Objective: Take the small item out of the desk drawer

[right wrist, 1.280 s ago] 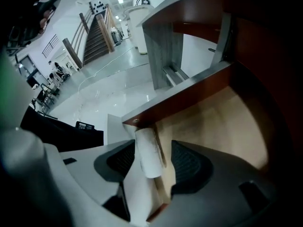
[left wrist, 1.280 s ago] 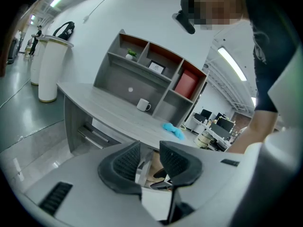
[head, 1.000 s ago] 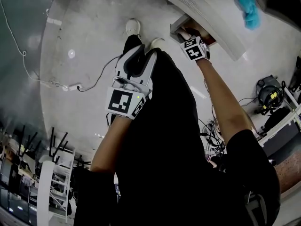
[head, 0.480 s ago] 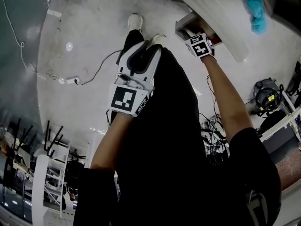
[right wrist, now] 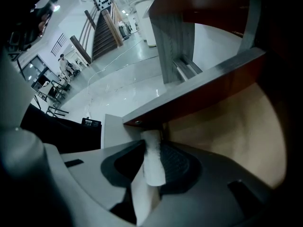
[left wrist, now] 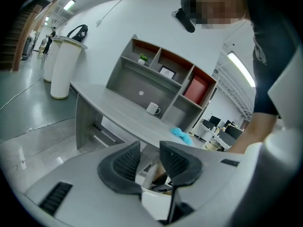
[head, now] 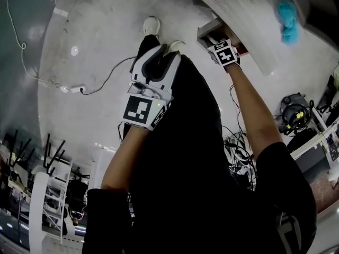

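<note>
The desk drawer [head: 208,28] stands pulled out under the grey desk top [head: 238,7]. My right gripper [head: 216,38] reaches into it. In the right gripper view a small white roll-shaped item [right wrist: 152,161] stands upright between the dark pads, and my right gripper [right wrist: 151,151] is shut on it just below the drawer's front edge [right wrist: 199,86]. The drawer's tan inside [right wrist: 232,126] shows behind. My left gripper [head: 159,57] hangs in front of the person's dark clothing, away from the drawer. Its jaws [left wrist: 149,148] are open with nothing between them.
A blue cloth [head: 287,18] lies on the desk top, as does a white mug [left wrist: 152,109] in front of a grey shelf unit [left wrist: 161,79]. A cable [head: 100,91] runs over the grey floor by the person's shoes. Chairs and racks stand at the lower left.
The right gripper stays in the drawer and has shifted only a little in view. The left gripper has hardly moved.
</note>
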